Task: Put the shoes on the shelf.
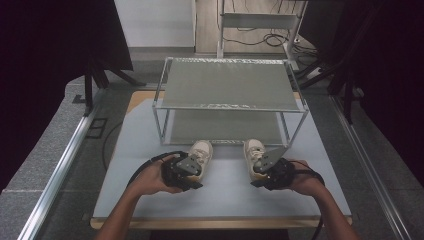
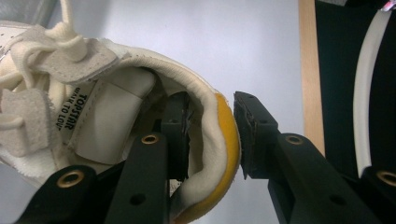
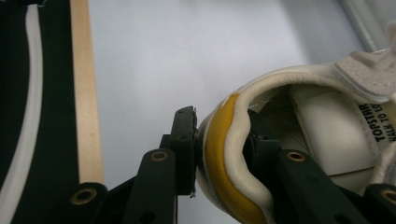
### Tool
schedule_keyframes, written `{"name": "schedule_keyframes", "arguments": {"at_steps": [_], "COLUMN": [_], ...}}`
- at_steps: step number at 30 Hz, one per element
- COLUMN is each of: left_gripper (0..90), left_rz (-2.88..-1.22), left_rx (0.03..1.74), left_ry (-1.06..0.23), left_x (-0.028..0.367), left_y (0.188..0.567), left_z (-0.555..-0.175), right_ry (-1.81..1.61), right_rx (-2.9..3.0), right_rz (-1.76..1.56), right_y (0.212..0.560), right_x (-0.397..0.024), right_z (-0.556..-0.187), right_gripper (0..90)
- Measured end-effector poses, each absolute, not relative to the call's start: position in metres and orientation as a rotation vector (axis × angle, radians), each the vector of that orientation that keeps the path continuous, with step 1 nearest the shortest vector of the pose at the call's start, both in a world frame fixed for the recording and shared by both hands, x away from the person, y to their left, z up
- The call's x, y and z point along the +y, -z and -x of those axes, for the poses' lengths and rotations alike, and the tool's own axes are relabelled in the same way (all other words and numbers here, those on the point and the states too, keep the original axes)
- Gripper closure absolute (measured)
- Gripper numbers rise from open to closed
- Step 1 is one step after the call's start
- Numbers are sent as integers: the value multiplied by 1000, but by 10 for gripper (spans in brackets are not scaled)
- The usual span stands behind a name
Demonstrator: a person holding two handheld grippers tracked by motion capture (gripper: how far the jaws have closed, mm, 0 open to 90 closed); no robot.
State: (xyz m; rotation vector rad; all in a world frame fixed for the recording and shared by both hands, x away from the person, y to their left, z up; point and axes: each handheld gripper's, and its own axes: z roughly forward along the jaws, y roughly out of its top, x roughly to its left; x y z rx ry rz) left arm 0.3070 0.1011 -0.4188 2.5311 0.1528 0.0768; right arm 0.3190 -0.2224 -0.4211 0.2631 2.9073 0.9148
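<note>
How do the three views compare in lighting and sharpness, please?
High view: dim and soft, dark at both sides, the shoes pale. Left gripper view: bright, the heel collar crisp. Right gripper view: evenly lit, the yellow heel tab sharp, no glare.

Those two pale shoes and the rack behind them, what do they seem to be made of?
The left shoe and right shoe look like cream leather or imitation, smooth and matte, with stitched suede-like straps and a glossy yellow heel patch; which, I can't tell. The rack seems metal: thin silvery posts, and grey shelves with a fine, possibly mesh, texture. The table looks like pale laminate over a wooden edge.
</note>
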Motion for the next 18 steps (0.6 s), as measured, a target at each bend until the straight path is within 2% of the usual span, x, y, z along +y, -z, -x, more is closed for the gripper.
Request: {"name": "schedule_keyframes", "arguments": {"at_steps": [18], "left_gripper": [674], "left_rz": [-2516], "left_rx": [131], "left_ry": [-105], "left_x": [76], "left_y": [408], "left_z": [-343], "right_ry": [-908], "right_rx": [2893], "right_rz": [-221], "right_y": [410], "right_x": [-202], "right_z": [-344], "right_gripper": [692]}}
